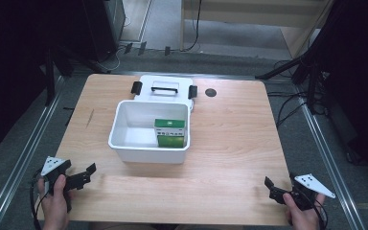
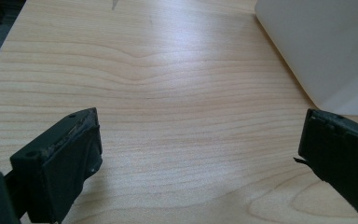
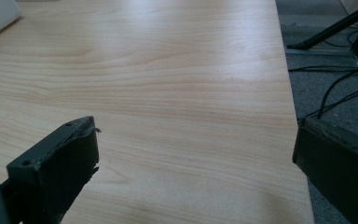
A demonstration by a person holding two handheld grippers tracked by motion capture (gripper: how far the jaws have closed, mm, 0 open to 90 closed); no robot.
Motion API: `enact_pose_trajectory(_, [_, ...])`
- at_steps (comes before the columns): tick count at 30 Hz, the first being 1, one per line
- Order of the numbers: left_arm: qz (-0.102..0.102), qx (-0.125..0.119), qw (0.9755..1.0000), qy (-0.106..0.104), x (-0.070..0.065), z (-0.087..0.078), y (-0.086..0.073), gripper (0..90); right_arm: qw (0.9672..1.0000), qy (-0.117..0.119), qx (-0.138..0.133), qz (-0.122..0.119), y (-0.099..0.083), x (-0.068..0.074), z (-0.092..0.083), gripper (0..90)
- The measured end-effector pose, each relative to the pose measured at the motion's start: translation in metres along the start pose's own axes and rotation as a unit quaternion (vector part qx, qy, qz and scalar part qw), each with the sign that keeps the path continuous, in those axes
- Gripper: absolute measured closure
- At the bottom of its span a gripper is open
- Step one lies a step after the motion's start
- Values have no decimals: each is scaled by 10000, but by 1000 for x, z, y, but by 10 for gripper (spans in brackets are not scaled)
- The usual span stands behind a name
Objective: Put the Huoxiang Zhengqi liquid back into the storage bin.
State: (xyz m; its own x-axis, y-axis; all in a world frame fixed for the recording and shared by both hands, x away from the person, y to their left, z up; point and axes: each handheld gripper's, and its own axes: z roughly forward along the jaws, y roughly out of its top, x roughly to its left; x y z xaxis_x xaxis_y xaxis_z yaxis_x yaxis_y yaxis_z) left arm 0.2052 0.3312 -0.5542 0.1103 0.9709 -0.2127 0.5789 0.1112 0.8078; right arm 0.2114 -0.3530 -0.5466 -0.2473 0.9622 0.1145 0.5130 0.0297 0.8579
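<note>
High view: both tongs, left tongs [image 1: 87, 173] and right tongs [image 1: 274, 187], gape empty; reaching carelessly might bump the white box [image 1: 149, 146] off the worktop [image 1: 230, 139].

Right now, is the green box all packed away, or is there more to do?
Done: the green box stands inside the open white bin. In hand: nothing; the left gripper and right gripper sit open near the table's corners. Probably left: the lid lies behind the bin, not on it.
</note>
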Motion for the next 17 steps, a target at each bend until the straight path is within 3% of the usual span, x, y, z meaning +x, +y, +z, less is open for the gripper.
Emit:
enact_pose_trajectory(5, [-10, 12, 10000, -4, 0, 0, 0, 3, 9999, 47, 97, 104, 1, -1, 3, 5])
enact_pose_trajectory(17, [1, 31, 10000, 1, 0, 0, 0, 3, 9992, 63, 383, 21, 2, 6, 9, 7])
